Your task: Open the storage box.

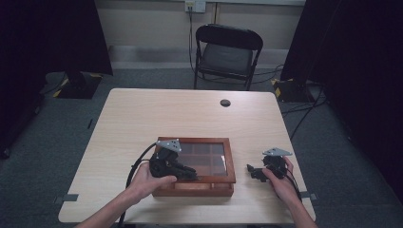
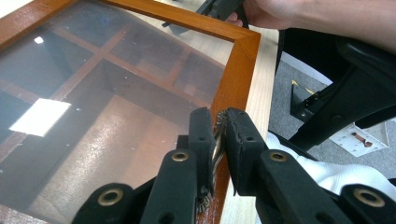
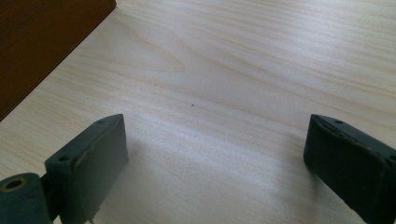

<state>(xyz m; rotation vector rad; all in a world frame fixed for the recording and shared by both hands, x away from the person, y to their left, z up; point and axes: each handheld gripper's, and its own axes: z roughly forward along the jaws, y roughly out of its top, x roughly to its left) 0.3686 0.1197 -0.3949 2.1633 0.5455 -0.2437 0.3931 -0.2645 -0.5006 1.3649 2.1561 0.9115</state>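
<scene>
A brown wooden box (image 1: 230,159) with a glass lid (image 2: 93,93) lies on the near middle of the table, and wooden dividers show through the glass. My left gripper (image 1: 192,175) reaches over the box's front edge. In the left gripper view it (image 2: 218,123) is shut on a small metal latch (image 2: 217,140) on the lid's wooden frame (image 2: 238,60). My right gripper (image 1: 252,171) rests low over the table, right of the box and apart from it. In its own view it (image 3: 217,144) is open over bare wood, with the box's dark side (image 3: 42,42) at upper left.
The light wooden table (image 1: 190,114) has a round cable hole (image 1: 225,102) at its far side. A black folding chair (image 1: 228,52) stands beyond the table. Dark curtains hang at both sides, with cables on the floor at the right.
</scene>
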